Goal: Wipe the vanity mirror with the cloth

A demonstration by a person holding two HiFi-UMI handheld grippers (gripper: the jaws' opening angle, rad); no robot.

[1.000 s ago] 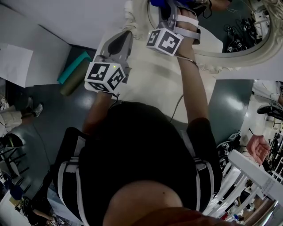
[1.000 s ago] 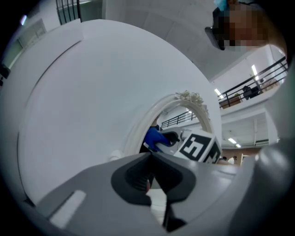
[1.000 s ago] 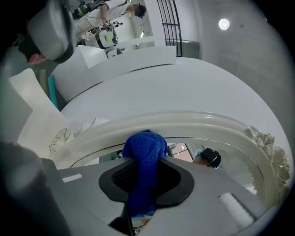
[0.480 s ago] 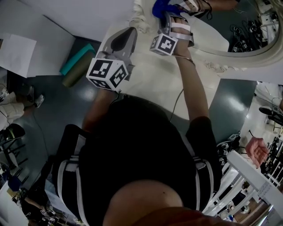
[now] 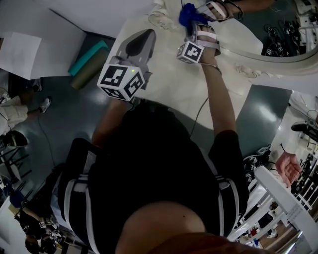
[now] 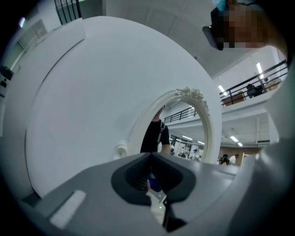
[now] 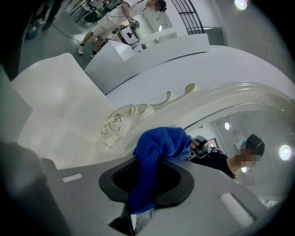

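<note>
Right gripper [image 7: 150, 167] was clamped on the blue cloth [image 7: 161, 140], which lay against the vanity mirror [image 7: 258, 122] at its near rim. Left gripper [image 6: 151, 159], further left, was closed on nothing.

Both arms reach forward, left gripper [image 5: 148, 32] closed empty, right gripper [image 5: 193, 25] clamping cloth [image 5: 187, 13].

The mirror [image 5: 278, 30] stands on the counter [image 5: 174, 84]. The cloth [image 5: 188, 14] is in the right tongs [image 5: 193, 21], against the mirror's rim. The left tongs [image 5: 144, 35] are beside them, on the left.
</note>
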